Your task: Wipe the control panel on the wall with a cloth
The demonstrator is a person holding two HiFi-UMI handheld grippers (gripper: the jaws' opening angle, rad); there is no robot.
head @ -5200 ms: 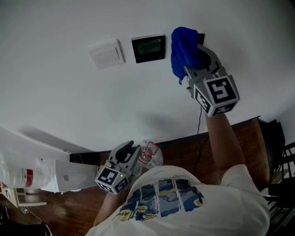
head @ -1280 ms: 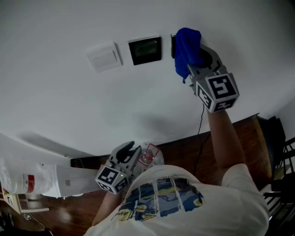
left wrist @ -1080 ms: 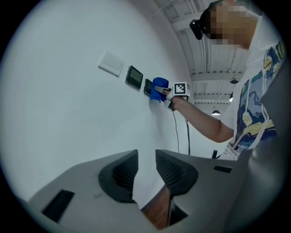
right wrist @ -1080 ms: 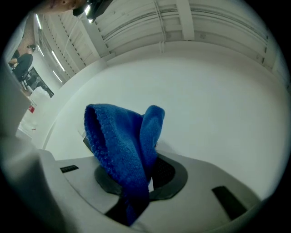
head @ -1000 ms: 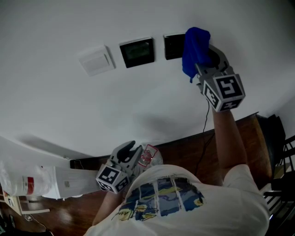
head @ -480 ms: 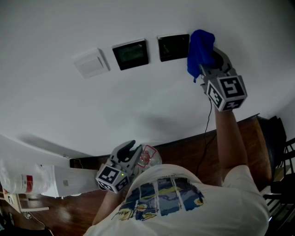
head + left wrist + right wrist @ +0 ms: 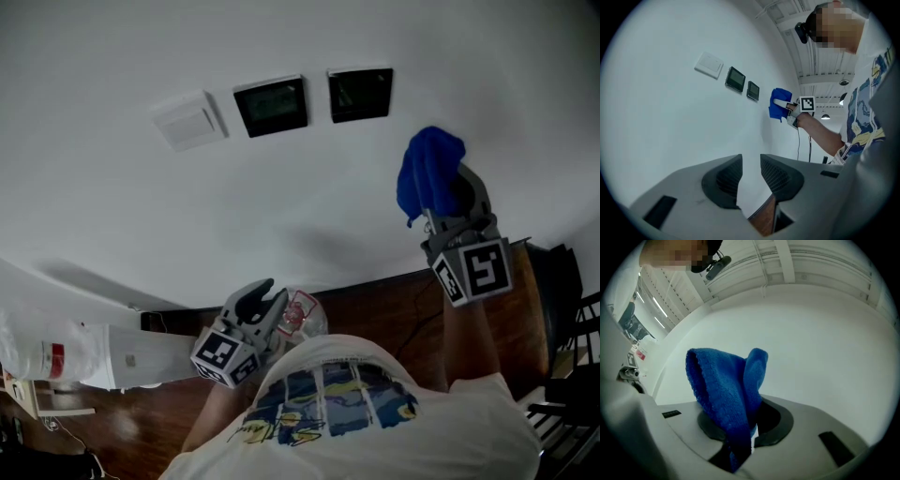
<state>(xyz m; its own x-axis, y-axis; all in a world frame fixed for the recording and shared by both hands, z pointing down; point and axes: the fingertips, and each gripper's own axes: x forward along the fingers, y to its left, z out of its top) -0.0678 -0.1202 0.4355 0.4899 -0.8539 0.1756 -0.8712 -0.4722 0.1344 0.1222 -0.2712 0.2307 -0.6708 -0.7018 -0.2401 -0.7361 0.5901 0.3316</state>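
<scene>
Pinching a blue cloth, the right gripper has its two grey jaws closed on the fabric's lower end. The cloth is thick terry with a looped, nubby pile, and it stands up from the jaws in a folded, rounded hump with a stitched hem along one edge. In the head view the cloth sits atop the right gripper, whose marker cube faces the camera.

On the smooth white wall are three flat, roughly square plates in a row: a white switch plate, a dark screen panel with a faint greenish face, and a plain dark panel. The cloth is lower on the wall than the plain dark panel and to its right in the head view, clear of all three plates. Whether it touches the wall cannot be told. The left gripper view shows the same row, with the cloth beyond the last panel.

Down near the person's waist, the left gripper has ribbed dark pads set a narrow gap apart, with nothing between them. In the head view the left gripper lies just beside a crumpled clear plastic bag with red print, above a brown wooden floor.
</scene>
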